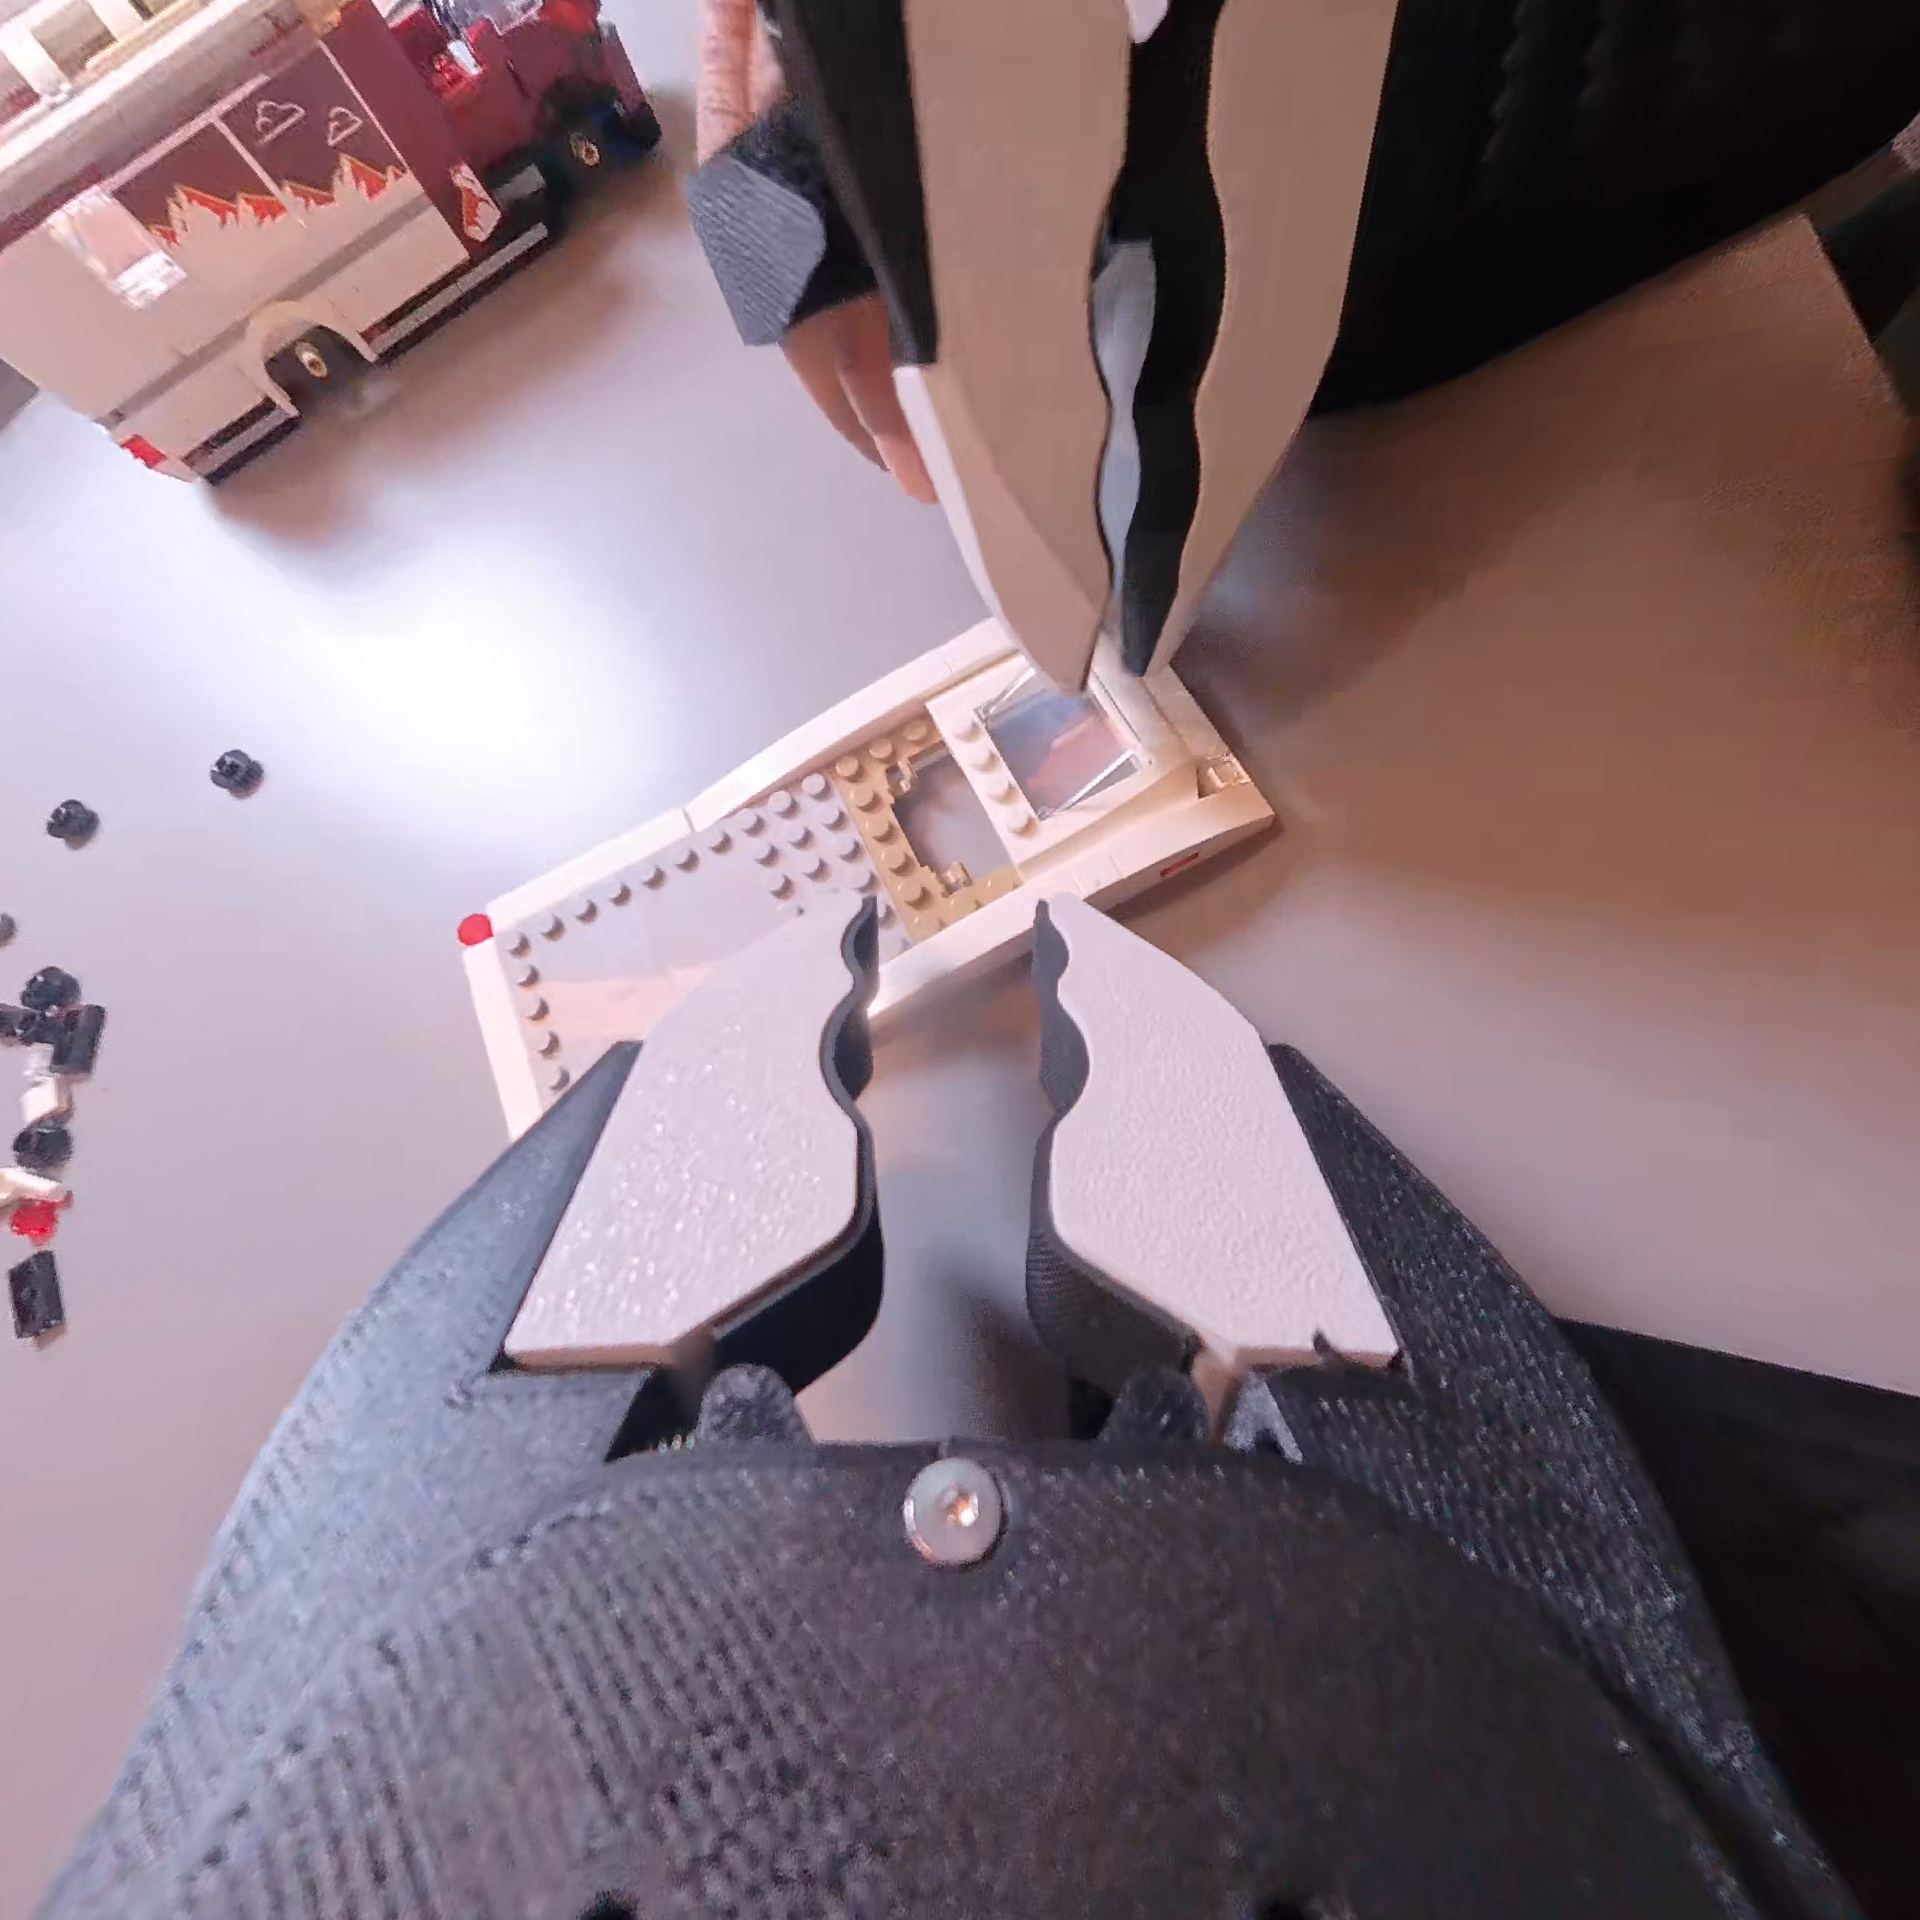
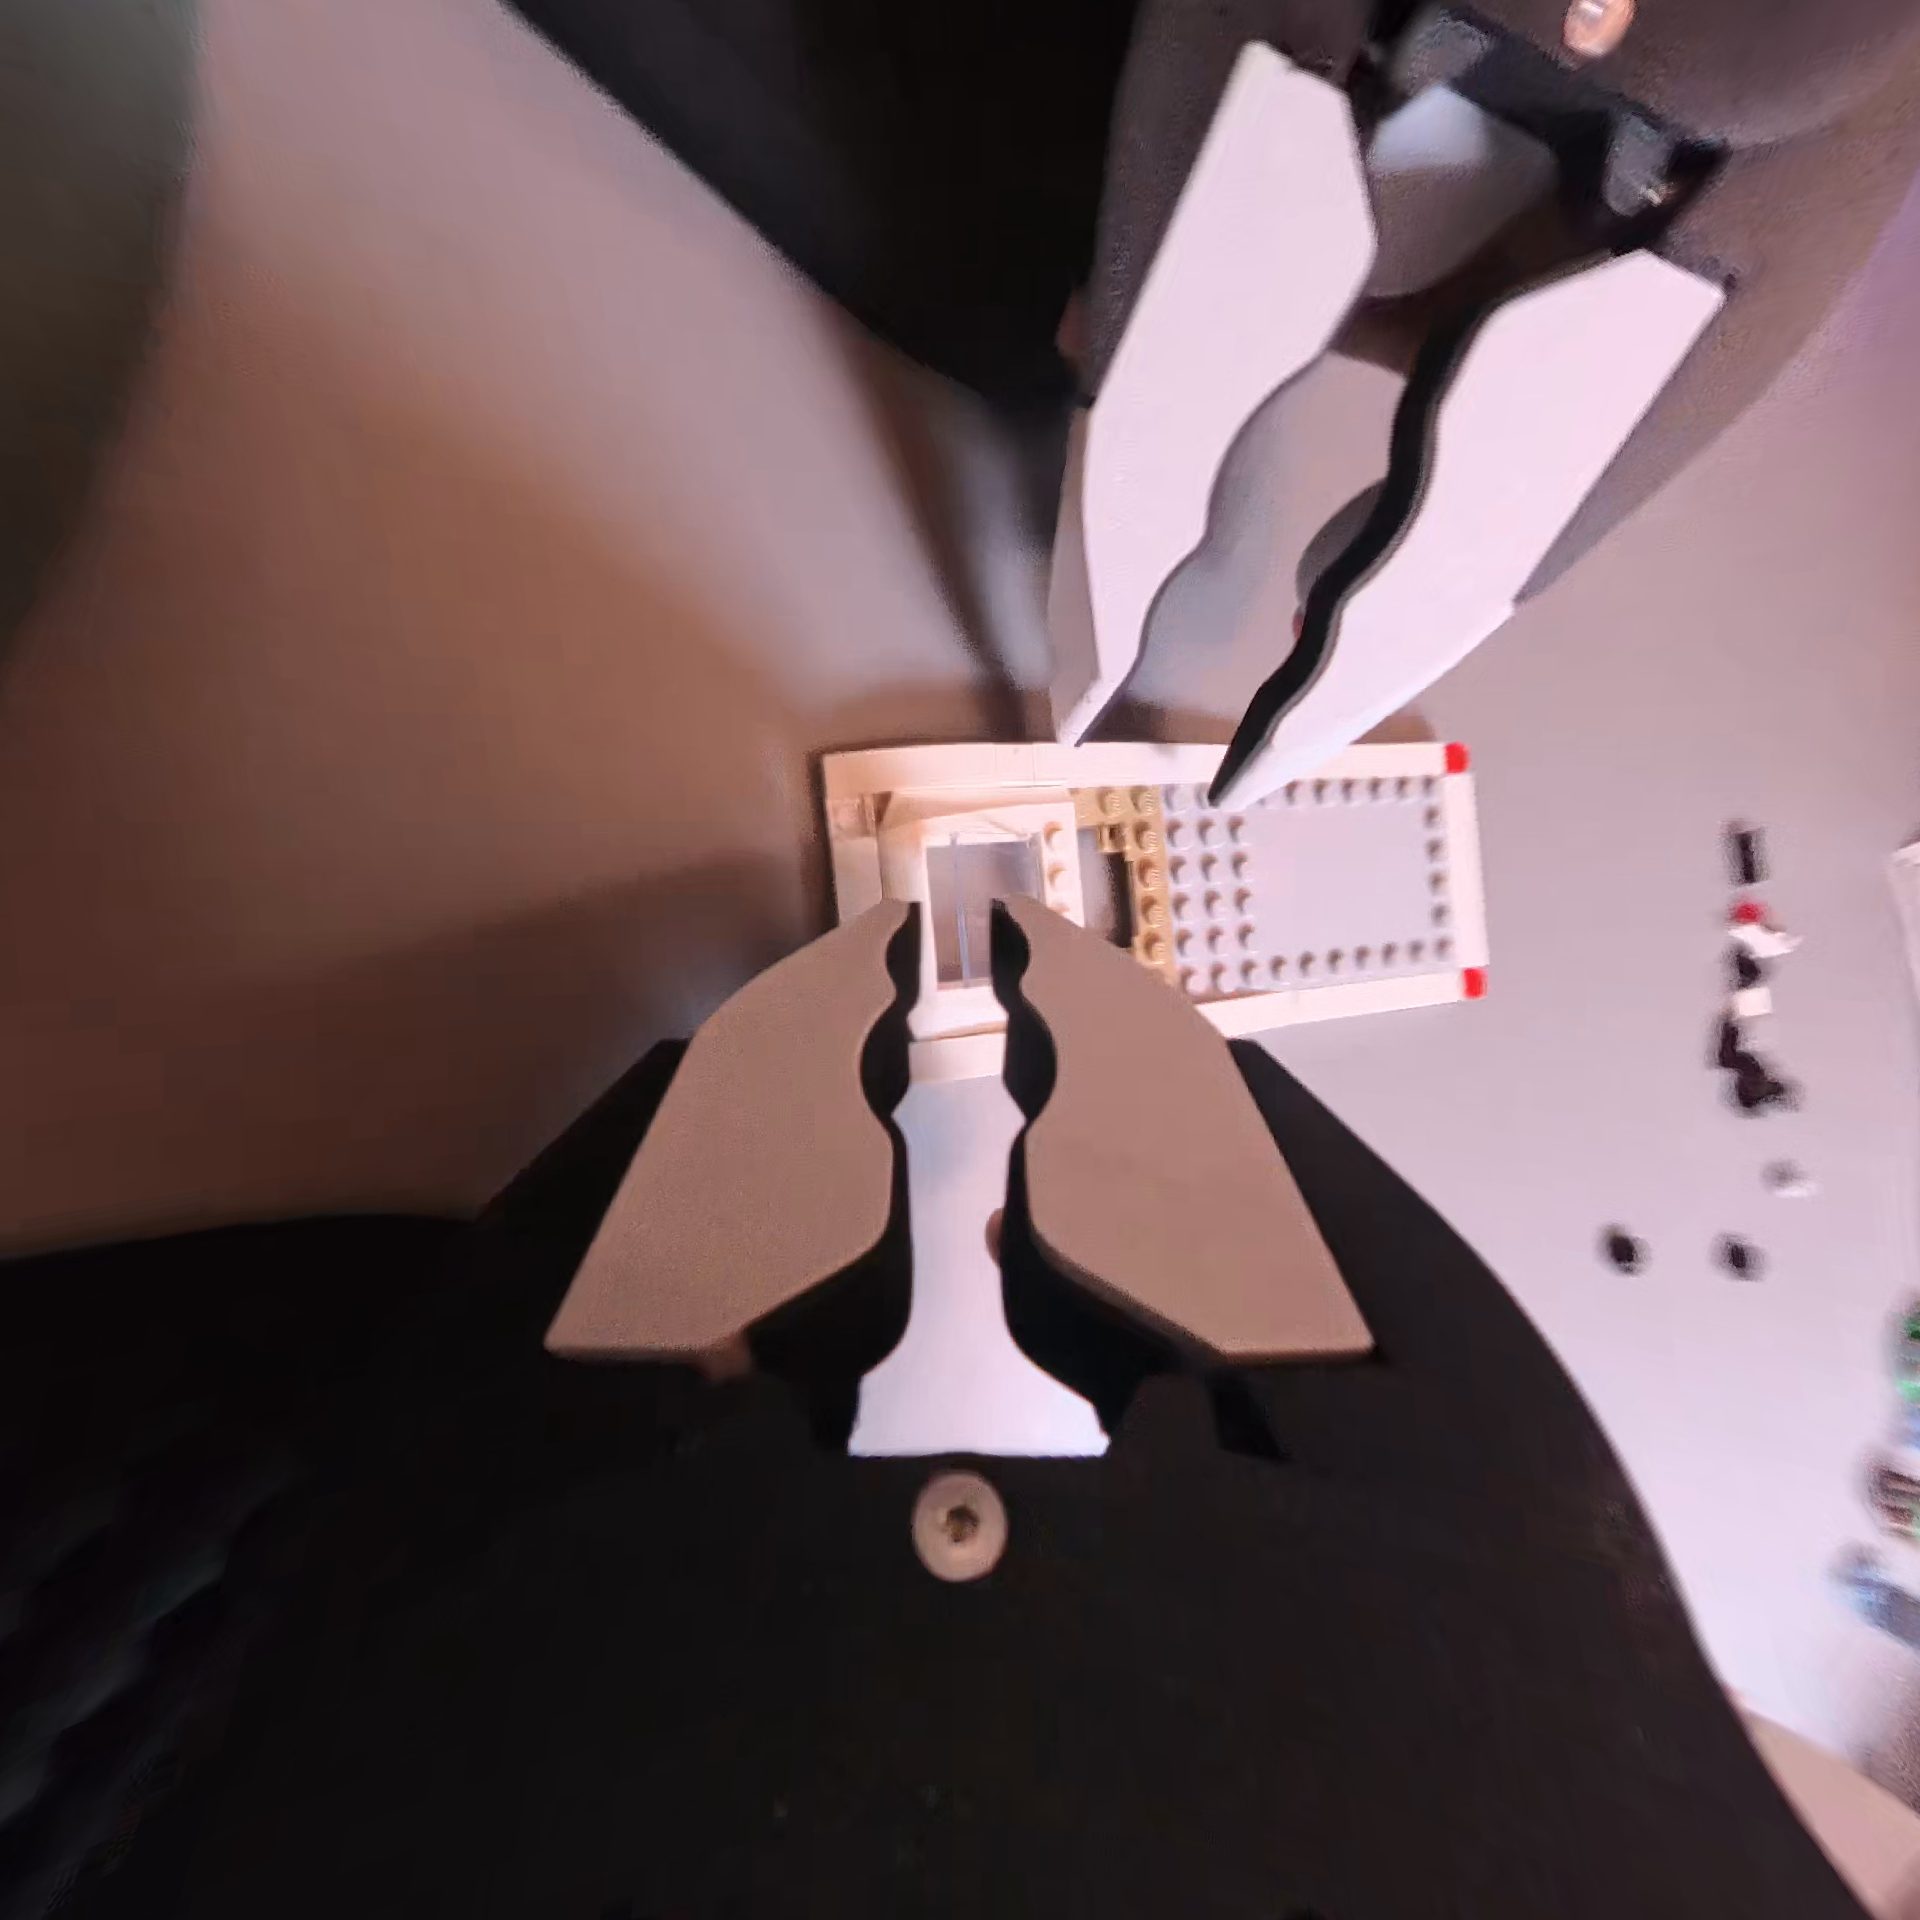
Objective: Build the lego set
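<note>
A flat white brick assembly (image 1: pixel 582 1049) lies on the table, with a grey studded plate (image 1: pixel 665 914), a tan section (image 1: pixel 883 831) and a white window frame with a clear pane (image 1: pixel 1055 753) at its far end. My left gripper (image 1: pixel 956 920) is open; its fingertips straddle the near white edge of the assembly. It also shows in the right wrist view (image 2: pixel 1143 769). My right gripper (image 2: pixel 953 912) comes down on the window frame (image 2: pixel 925 1003), jaws narrow. One fingertip is outside the frame's side bar and one over the pane (image 2: pixel 971 883). I cannot tell whether the pads press on it.
A white and dark red brick-built truck (image 1: pixel 260 229) stands at the far left. Several small black, white and red loose pieces (image 1: pixel 47 1122) lie at the left edge, and show in the right wrist view (image 2: pixel 1751 997) too. A hand (image 1: pixel 862 395) holds the right gripper. The tips of one gripper are about 5 cm away from the tips of the other.
</note>
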